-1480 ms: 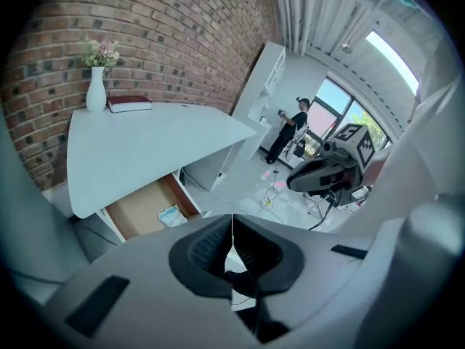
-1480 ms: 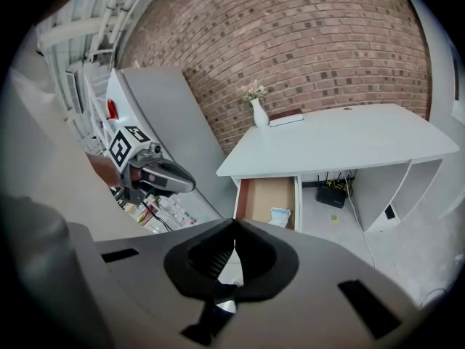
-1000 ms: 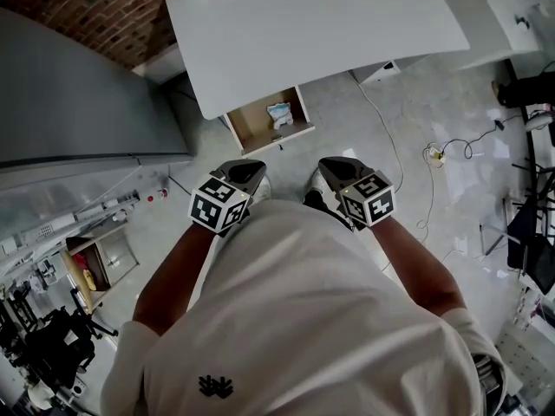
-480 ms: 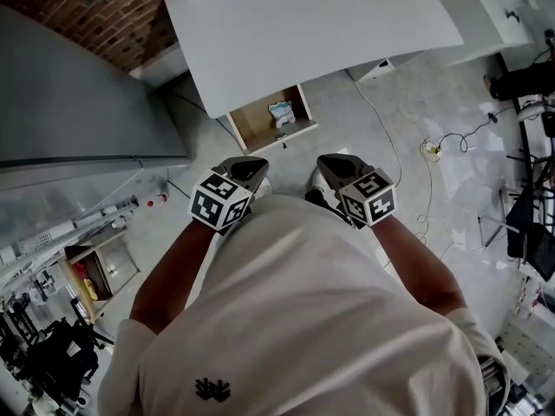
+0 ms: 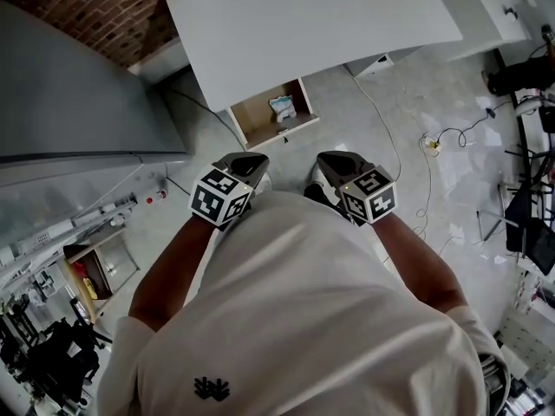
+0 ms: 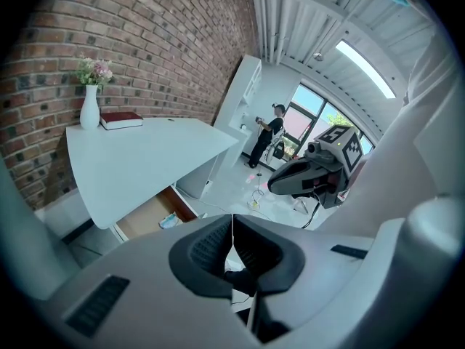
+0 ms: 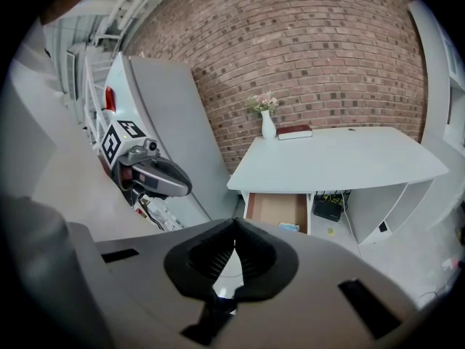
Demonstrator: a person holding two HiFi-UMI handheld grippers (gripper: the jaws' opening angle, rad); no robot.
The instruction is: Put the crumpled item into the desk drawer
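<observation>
A white desk (image 5: 321,24) stands ahead with its wooden drawer (image 5: 260,121) pulled open under the front edge. The crumpled pale-blue and white item (image 5: 281,106) lies inside the drawer, toward its right side; it also shows in the left gripper view (image 6: 168,221) and the right gripper view (image 7: 289,227). My left gripper (image 5: 247,159) and right gripper (image 5: 334,159) are held side by side close to the person's torso, well short of the drawer. The left gripper (image 6: 232,220) and the right gripper (image 7: 235,227) both have jaws closed together with nothing between them.
A white vase (image 6: 89,107) with flowers and a dark red book (image 6: 120,120) sit at the desk's far end by the brick wall. A tall grey cabinet (image 5: 69,94) stands left. Cables (image 5: 442,146) lie on the floor at right. A person (image 6: 272,129) stands far off.
Almost nothing: the head view drifted slightly, so the desk and drawer sit a little higher in it. Both grippers stay shut in the same place by the torso.
</observation>
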